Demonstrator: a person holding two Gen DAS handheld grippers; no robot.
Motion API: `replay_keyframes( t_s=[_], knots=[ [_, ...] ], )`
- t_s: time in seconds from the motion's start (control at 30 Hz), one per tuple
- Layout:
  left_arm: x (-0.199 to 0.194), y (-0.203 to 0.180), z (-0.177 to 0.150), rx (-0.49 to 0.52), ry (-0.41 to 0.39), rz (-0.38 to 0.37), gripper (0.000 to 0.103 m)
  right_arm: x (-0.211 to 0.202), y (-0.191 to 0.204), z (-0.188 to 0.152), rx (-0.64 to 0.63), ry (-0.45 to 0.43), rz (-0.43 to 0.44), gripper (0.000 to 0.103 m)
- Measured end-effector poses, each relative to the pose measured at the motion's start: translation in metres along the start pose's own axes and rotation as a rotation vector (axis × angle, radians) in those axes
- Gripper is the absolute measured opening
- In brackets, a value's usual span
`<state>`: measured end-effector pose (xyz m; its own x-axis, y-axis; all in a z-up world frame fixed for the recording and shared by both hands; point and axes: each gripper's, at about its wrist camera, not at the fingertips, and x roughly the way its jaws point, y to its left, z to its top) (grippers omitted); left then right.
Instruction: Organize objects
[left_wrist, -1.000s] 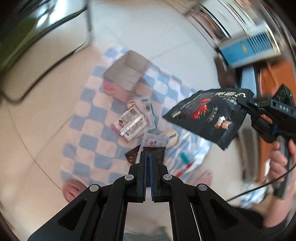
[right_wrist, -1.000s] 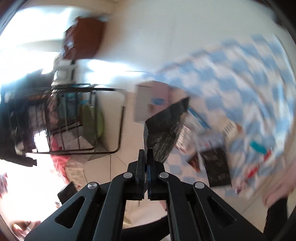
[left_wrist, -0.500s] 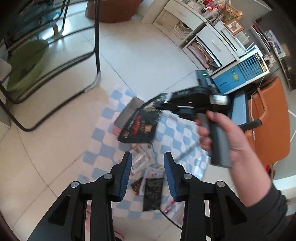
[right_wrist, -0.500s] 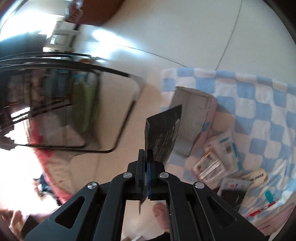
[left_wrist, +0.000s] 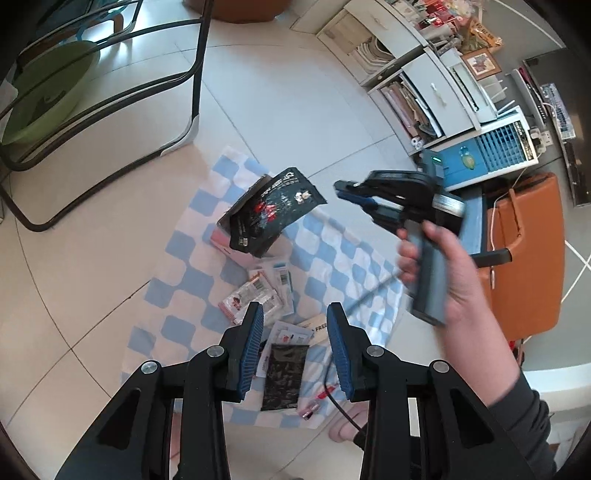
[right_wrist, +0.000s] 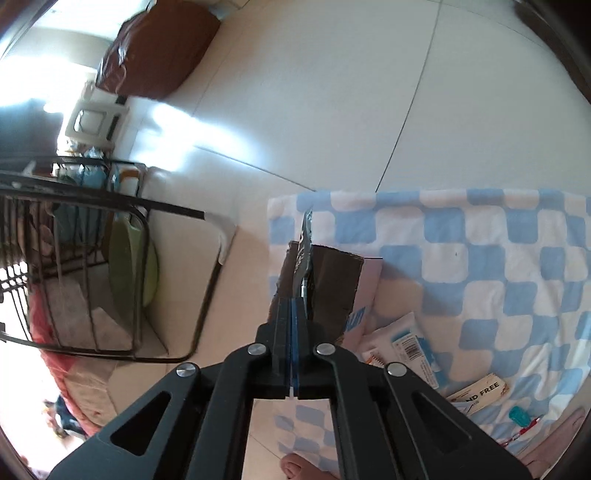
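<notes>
Two grippers: our right gripper (left_wrist: 341, 186) jaws are opening, black snack bag (left_wrist: 271, 214) already free, dropped half into the cardboard box (right_wrist: 325, 288). Left gripper (left_wrist: 295, 347) gapes empty above the black sachet (left_wrist: 282, 376), near the box on the checked cloth (left_wrist: 332, 258). Next grab there; open floor all round.

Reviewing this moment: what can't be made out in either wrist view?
- Inside of the box: left wrist view, the black bag covers it; whether the bag sits inside or only on the rim is unclear.
- Bag's printed face: right wrist view shows it edge-on.
- Print on the packets: left wrist view, too small.
- Pen: left wrist view, partly behind the left gripper.
</notes>
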<state>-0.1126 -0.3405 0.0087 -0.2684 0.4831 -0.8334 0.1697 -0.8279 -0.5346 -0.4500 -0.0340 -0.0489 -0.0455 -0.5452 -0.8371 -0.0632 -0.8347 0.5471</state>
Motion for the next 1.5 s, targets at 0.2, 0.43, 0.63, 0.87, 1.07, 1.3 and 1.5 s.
replay_keyframes(
  t_s=[0.2,0.43,0.63,0.87,1.07,1.3,1.5],
  knots=[
    [0.067,-0.008,0.006,0.082,0.058,0.168,0.053,-0.055,-0.031,-0.069,0.133,0.126,0.239,0.071],
    [0.244,-0.033,-0.058,0.554,0.227,0.33,0.053,-0.144,-0.116,-0.194,0.185,0.212,0.121,0.071],
    [0.308,-0.014,-0.061,0.67,0.144,0.352,0.053,-0.189,-0.17,-0.216,0.241,0.118,0.119,0.073],
    [0.345,-0.002,-0.049,0.564,0.242,0.245,0.053,-0.205,-0.177,-0.191,0.149,0.097,0.072,0.073],
    [0.397,-0.009,-0.052,0.657,0.334,0.314,0.061,-0.192,-0.186,-0.197,0.163,0.165,0.11,0.073],
    [0.437,-0.009,-0.062,0.772,0.392,0.45,0.087,-0.184,-0.192,-0.205,0.147,0.193,0.074,0.073],
    [0.434,-0.008,-0.04,0.691,0.371,0.412,0.01,-0.178,-0.2,-0.207,0.167,0.212,0.059,0.073]
  ],
)
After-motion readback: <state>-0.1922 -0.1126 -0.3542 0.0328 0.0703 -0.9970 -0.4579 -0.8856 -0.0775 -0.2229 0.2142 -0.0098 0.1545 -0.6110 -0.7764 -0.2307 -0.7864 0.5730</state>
